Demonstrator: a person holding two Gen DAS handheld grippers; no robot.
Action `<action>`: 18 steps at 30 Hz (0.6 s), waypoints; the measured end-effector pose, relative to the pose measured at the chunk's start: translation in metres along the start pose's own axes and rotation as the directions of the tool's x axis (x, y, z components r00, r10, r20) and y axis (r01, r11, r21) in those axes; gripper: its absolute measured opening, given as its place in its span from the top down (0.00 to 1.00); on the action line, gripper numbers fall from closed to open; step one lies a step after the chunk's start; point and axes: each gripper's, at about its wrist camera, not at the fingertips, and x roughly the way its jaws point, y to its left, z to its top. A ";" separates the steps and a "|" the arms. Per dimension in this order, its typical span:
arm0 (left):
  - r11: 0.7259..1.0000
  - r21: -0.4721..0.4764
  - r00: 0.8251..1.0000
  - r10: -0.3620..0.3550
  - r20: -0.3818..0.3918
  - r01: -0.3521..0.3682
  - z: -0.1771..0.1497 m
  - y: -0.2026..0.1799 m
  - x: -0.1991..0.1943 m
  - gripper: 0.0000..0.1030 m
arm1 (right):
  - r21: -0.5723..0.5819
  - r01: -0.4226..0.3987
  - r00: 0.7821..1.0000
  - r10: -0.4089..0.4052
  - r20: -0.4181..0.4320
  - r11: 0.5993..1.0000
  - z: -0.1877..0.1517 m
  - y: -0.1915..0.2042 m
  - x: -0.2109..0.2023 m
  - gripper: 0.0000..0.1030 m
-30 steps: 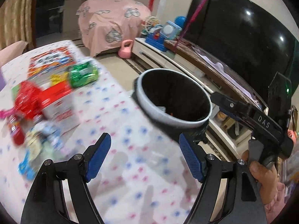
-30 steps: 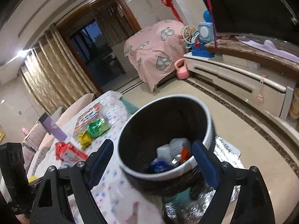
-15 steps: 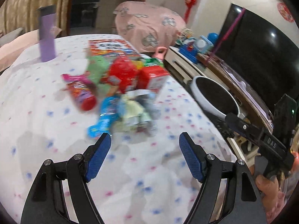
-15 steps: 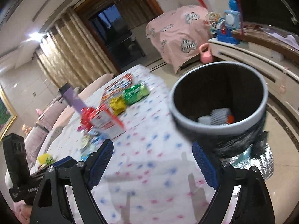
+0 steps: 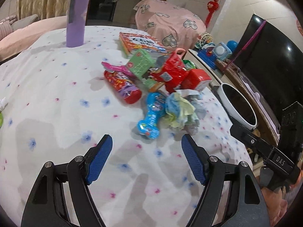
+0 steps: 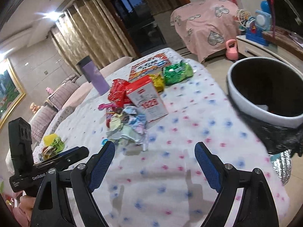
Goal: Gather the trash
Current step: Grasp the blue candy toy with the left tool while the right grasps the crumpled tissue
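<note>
Left hand-held gripper (image 5: 146, 156) above a littered bench (image 5: 56, 102)

Its blue fingers (image 5: 99, 158) are spread apart, empty. Just ahead lie a blue wrapper (image 5: 150, 116) and crumpled paper (image 5: 180, 113); a white-rimmed bin (image 5: 237, 106) stands right.

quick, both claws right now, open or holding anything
Left claw: open, empty.
Right claw: open, empty.
</note>
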 end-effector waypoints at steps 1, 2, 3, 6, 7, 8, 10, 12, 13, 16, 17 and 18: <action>1.000 -0.002 1.000 0.002 -0.005 -0.002 0.001 0.002 0.001 0.25 | -0.001 -0.001 1.000 0.001 -0.001 1.000 0.001 0.003 0.002 0.16; 1.000 -0.001 1.000 0.009 -0.007 -0.009 0.002 0.003 0.003 0.25 | -0.002 0.005 1.000 -0.005 0.003 1.000 0.001 0.005 0.004 0.17; 1.000 0.001 1.000 0.014 -0.008 -0.014 0.003 0.005 0.005 0.25 | -0.003 0.007 1.000 -0.007 0.006 1.000 0.002 0.006 0.006 0.19; 1.000 0.001 1.000 0.012 -0.022 -0.012 0.006 0.007 0.011 0.25 | 0.001 -0.026 1.000 0.026 -0.017 1.000 0.006 0.009 0.017 0.31; 1.000 0.000 1.000 0.009 -0.027 -0.009 0.007 0.008 0.013 0.25 | 0.000 -0.033 0.999 0.033 -0.024 0.999 0.007 0.011 0.020 0.35; 1.000 0.003 0.999 0.007 -0.031 -0.007 0.008 0.009 0.016 0.25 | -0.005 -0.036 0.999 0.036 -0.029 0.999 0.007 0.013 0.024 0.39; 1.000 0.012 0.999 0.007 -0.041 -0.007 0.010 0.007 0.022 0.25 | -0.010 -0.038 0.999 0.038 -0.036 0.999 0.009 0.016 0.031 0.40; 1.000 0.023 0.999 0.009 -0.050 -0.008 0.012 0.006 0.029 0.25 | -0.008 -0.043 0.998 0.043 -0.045 0.999 0.011 0.017 0.040 0.41; 0.999 0.030 0.998 0.012 -0.057 -0.010 0.013 0.006 0.033 0.25 | -0.005 -0.049 0.997 0.049 -0.052 0.999 0.012 0.016 0.044 0.45; 0.999 0.038 0.997 0.009 -0.078 -0.006 0.015 0.004 0.044 0.25 | 0.003 -0.064 0.995 0.064 -0.073 0.998 0.015 0.016 0.058 0.53; 0.999 0.041 0.996 0.008 -0.085 -0.005 0.016 0.003 0.047 0.25 | 0.007 -0.067 0.995 0.067 -0.079 0.998 0.016 0.014 0.061 0.56; 0.999 0.045 0.996 0.007 -0.094 -0.003 0.016 0.001 0.051 0.25 | 0.011 -0.068 0.994 0.068 -0.084 0.998 0.017 0.013 0.064 0.57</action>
